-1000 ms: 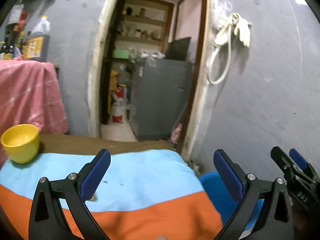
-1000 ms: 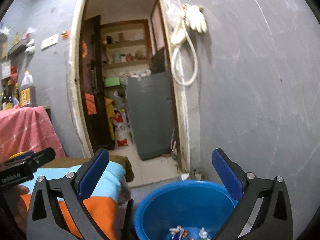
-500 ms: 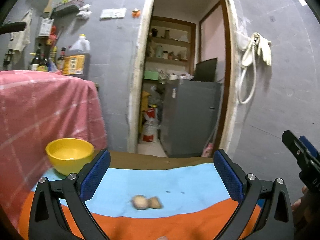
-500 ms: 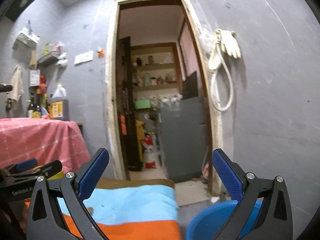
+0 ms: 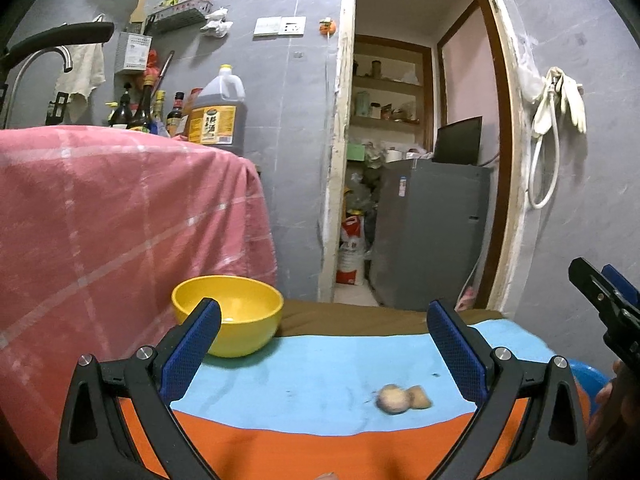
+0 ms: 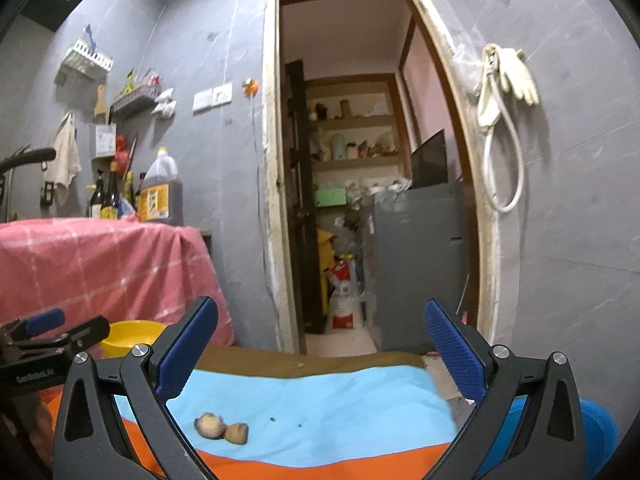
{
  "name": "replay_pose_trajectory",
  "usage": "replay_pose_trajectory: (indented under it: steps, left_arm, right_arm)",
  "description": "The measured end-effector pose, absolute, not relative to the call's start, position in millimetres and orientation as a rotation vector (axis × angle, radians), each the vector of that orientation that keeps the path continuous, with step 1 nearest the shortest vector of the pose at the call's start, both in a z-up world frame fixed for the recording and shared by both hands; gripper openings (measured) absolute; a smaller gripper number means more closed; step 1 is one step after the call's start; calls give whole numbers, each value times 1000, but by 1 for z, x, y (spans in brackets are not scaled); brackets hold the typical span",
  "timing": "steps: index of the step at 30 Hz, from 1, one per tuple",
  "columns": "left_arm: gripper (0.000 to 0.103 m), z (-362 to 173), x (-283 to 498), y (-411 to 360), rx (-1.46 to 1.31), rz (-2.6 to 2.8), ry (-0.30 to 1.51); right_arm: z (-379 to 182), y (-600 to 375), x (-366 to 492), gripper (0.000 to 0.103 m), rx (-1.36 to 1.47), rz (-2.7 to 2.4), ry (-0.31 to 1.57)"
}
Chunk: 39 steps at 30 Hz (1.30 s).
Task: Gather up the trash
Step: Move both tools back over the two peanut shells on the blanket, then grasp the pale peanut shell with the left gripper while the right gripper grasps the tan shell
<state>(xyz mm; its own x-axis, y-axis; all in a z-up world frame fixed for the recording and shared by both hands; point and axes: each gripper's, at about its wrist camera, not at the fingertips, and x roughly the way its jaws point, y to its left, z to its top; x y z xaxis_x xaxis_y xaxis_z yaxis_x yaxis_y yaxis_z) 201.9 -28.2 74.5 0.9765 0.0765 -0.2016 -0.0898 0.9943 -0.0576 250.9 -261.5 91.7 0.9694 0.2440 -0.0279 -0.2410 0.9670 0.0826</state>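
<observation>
Two small brownish lumps of food scrap (image 5: 403, 397), touching each other, lie on the light-blue band of the blue-and-orange cloth-covered table (image 5: 320, 364), lower centre-right in the left wrist view and lower left in the right wrist view (image 6: 221, 429). Rounded, dull tan, slightly blurred; cannot tell what they are, perhaps peel or bits of bread. They look light and soft, likely to roll if nudged.

Step in hand, as judged: approach for pickup; nothing gripped yet. Left gripper (image 5: 320, 332) hangs above the table with its blue-padded jaws spread wide and nothing between them, the scraps sitting just inside its right finger line. Right gripper (image 6: 320, 332) likewise gaping wide, empty, scraps low near its left finger.

Next move calls for lowering one gripper to straddle the lumps, closing gently, then carrying them to the blue plastic bucket (image 6: 596, 420), whose rim shows at lower right beyond the table edge.

Yellow round bowl (image 5: 228, 314) stands at mid-left on the cloth, well apart from the scraps.
</observation>
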Motion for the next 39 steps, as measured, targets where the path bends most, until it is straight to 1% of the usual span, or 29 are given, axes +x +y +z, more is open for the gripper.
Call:
replay_pose_trajectory:
  steps: [10,17,24,25,27,29,30,36,39]
  left_arm:
    - [101,53,214,-6,-58,85,245]
    - [101,40,236,6,-78,70,363]
    - [101,30,257,16,-133,74,502]
    - [101,28,260,17,-140,69,526]
    - [101,23,267,17,-150,61,569]
    - [101,18,273,18,-160,56,611]
    - [101,16,276,19,-163,59,630]
    - [101,1,288,23,-193,64,734]
    - [101,-5,291,27,-214,56,771]
  right_arm:
    - [72,-235,276,103,6,279,169]
    - [54,-223,296,103,-70,281,319]
    - [29,-214,324,102,-115,318,548]
    - [26,-213,327,101,-123,324,576]
    - [20,-208,331,94,-145,339,621]
    - [16,-204,334,90,-171,352,654]
    - [13,-200,335,86,-184,366,675]
    - [-1,-182,343,70,-272,439,788]
    - [-6,-174,347,68,-286,482,832]
